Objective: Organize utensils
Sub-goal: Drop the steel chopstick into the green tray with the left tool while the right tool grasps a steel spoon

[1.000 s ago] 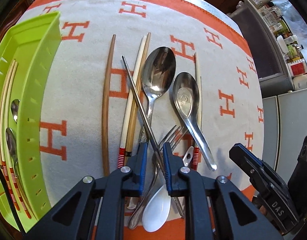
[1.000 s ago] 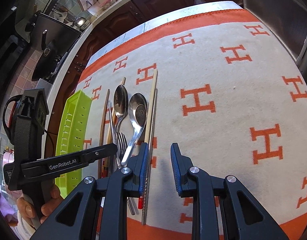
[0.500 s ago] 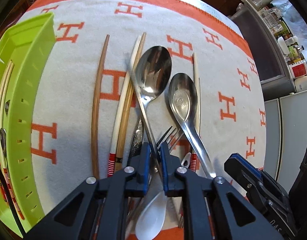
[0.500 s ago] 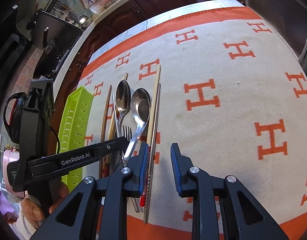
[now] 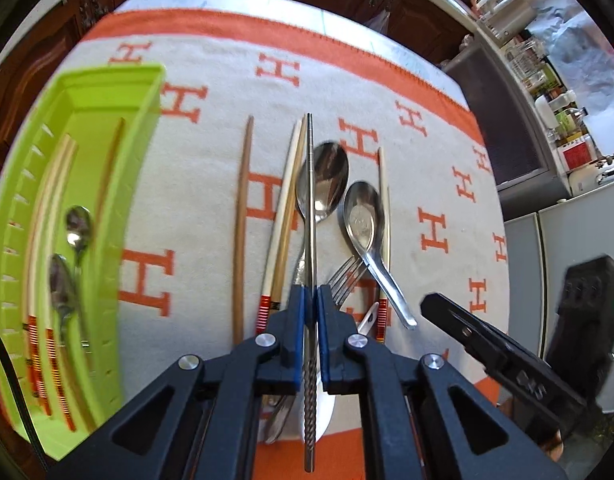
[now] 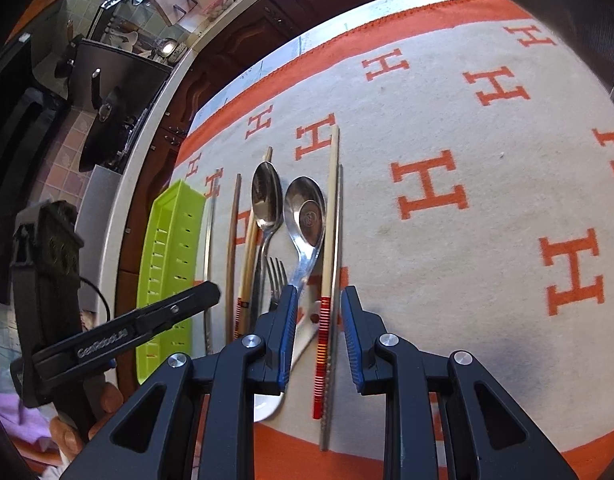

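Left gripper (image 5: 311,312) pinching a metal chopstick (image 5: 309,216), raised right of the green tray (image 5: 107,92). Right gripper (image 6: 318,320) spread, empty, over utensils farther right of that tray.

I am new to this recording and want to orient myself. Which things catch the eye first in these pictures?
The left gripper is shut on a metal chopstick, over the utensils on the orange-and-white cloth. On the left stands a bright green tray, already holding spoons and chopsticks. The right gripper hangs open above a red-banded chopstick.
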Action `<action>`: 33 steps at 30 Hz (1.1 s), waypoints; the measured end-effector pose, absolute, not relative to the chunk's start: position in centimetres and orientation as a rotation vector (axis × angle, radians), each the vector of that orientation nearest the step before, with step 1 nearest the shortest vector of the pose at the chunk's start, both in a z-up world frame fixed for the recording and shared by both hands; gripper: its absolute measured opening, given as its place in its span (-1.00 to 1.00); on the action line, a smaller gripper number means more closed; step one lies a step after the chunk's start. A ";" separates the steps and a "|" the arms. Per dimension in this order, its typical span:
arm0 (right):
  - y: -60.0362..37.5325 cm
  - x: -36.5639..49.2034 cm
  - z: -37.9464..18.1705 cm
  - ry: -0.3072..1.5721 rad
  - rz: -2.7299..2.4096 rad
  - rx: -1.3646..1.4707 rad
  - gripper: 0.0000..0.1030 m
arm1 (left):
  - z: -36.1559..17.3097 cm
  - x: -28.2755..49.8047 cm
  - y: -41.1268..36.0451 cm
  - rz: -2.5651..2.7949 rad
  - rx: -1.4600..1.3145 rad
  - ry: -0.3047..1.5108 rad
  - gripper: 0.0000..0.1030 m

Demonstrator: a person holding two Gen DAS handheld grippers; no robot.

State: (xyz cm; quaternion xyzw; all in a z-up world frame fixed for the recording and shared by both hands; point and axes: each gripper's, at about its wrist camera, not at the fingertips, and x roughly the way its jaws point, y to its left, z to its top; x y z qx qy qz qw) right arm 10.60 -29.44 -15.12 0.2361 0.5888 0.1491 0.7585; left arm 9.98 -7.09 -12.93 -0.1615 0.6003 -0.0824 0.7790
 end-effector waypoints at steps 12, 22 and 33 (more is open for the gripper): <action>-28.2 12.5 -17.0 1.349 0.341 0.639 -0.56 | -6.9 7.9 -0.2 -0.053 -0.129 1.193 -0.93; -26.9 13.5 -19.8 1.384 0.309 0.740 -0.58 | -10.8 8.2 4.3 0.105 0.076 1.240 -0.92; -26.1 13.3 -20.6 1.359 0.233 0.813 -0.92 | -12.1 7.6 5.8 0.132 0.055 1.224 -0.24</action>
